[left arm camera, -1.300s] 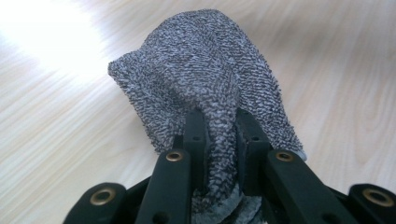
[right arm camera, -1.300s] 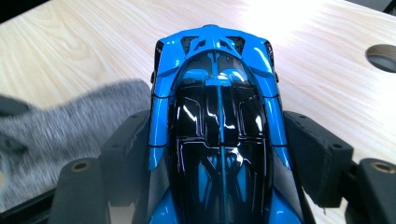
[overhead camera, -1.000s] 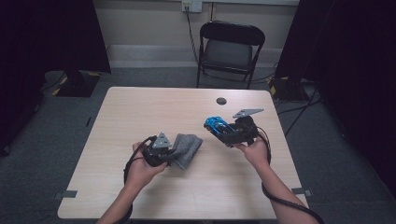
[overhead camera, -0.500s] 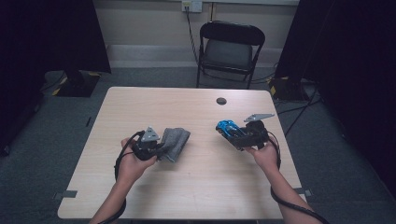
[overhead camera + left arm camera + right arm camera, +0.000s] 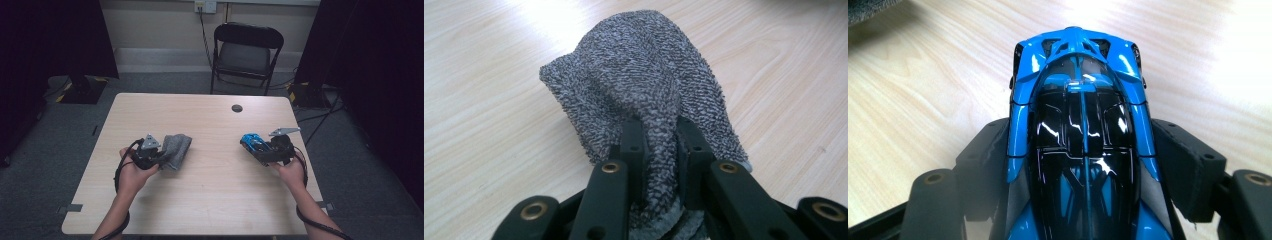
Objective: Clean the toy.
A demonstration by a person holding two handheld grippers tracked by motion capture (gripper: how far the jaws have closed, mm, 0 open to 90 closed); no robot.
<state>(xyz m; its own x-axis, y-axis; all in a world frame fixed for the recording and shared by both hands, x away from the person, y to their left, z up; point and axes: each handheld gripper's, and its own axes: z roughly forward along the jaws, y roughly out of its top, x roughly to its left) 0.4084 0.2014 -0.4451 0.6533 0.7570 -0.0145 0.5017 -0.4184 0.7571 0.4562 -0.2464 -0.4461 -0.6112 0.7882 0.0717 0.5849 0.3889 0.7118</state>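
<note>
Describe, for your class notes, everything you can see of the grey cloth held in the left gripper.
The grey cloth looks like looped terry fabric, flecked light and dark grey, soft and bunched. The left gripper is shut on a pinched fold of it, a black pad pressing each side. The rest spreads forward in a rumpled mound that rests on the pale wooden table, left of the middle in the high view.

Bare table (image 5: 215, 190) lies between cloth (image 5: 176, 148) and car (image 5: 251, 143); a small black disc (image 5: 237, 108) sits near the far edge.
</note>
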